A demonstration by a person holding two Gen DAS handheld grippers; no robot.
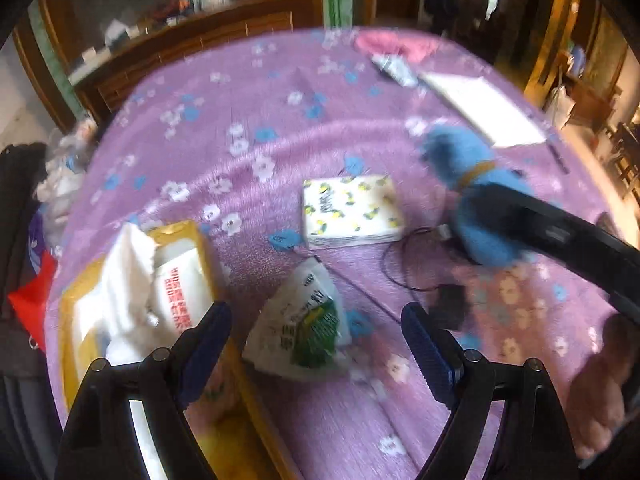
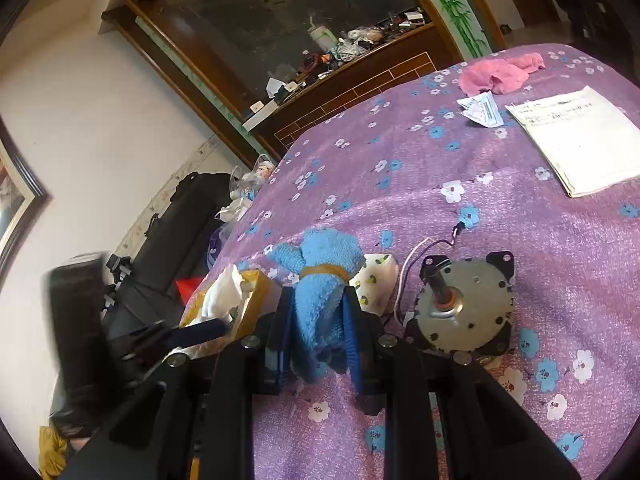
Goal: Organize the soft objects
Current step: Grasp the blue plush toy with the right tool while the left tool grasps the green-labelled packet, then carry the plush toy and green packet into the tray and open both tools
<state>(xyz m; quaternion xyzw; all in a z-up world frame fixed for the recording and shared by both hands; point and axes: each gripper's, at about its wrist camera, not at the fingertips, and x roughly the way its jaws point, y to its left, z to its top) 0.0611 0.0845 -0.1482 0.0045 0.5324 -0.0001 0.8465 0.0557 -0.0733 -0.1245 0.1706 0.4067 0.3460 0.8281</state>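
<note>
My right gripper (image 2: 316, 320) is shut on a blue towel toy (image 2: 320, 280) tied with a tan band, held just above the purple flowered cloth (image 2: 460, 220); it also shows in the left wrist view (image 1: 472, 196). My left gripper (image 1: 316, 336) is open and empty, over a white and green tissue pack (image 1: 304, 320). A lemon-print tissue pack (image 1: 350, 210) lies beyond it. A yellow box (image 1: 84, 288) at the left holds white tissue packs (image 1: 176, 288). A pink cloth (image 2: 496, 74) lies at the far edge.
A metal motor (image 2: 464, 304) with thin wires sits right of the toy. A white booklet (image 2: 580, 136) and a folded leaflet (image 2: 482, 110) lie at the far right. A cluttered wooden cabinet (image 2: 344, 68) stands behind the table, a black bag (image 2: 176, 232) at its left.
</note>
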